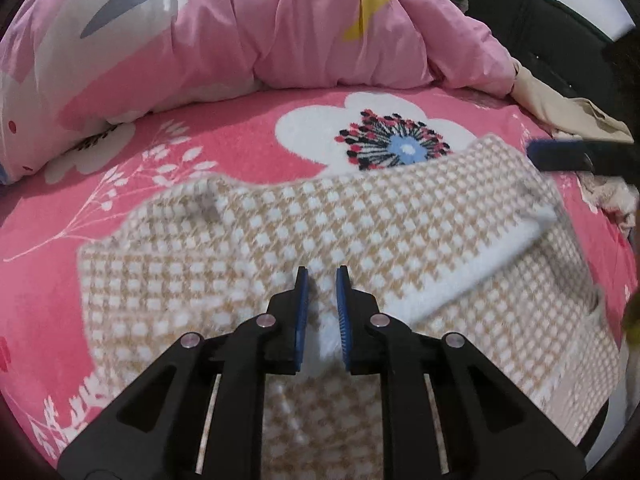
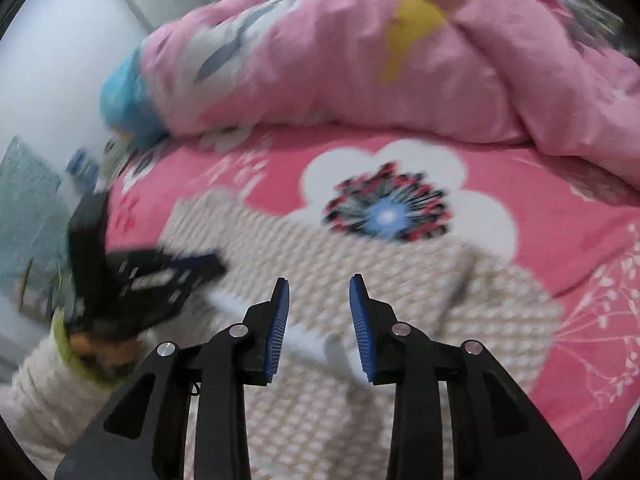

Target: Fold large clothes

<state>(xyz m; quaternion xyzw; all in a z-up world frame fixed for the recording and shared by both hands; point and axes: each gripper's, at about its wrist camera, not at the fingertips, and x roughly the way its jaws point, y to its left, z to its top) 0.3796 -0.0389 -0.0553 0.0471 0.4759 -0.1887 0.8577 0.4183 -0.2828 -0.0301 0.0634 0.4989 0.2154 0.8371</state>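
Note:
A beige-and-white checked knit garment [image 1: 360, 232] lies spread on the pink flowered bed sheet [image 1: 224, 136], with a white ribbed band [image 1: 472, 264] folded across it. My left gripper [image 1: 320, 276] hovers over its near part, pads slightly apart and only cloth showing below the gap. The right gripper [image 1: 560, 156] shows as a blur at the garment's far right corner. In the right wrist view my right gripper [image 2: 319, 284] stands open over the garment [image 2: 320, 240], the white band [image 2: 304, 336] beneath it. The left gripper [image 2: 160, 276] is a blur at the left, held by a hand in a cream sleeve [image 2: 40, 392].
A bulky pink duvet [image 1: 280, 32] is heaped along the far side of the bed [image 2: 360, 60]. Beige cloth [image 1: 560, 108] and more crumpled fabric [image 1: 608, 196] lie at the right edge, before a black frame [image 1: 540, 20]. A blue item [image 2: 120, 96] sits at the bed's left end.

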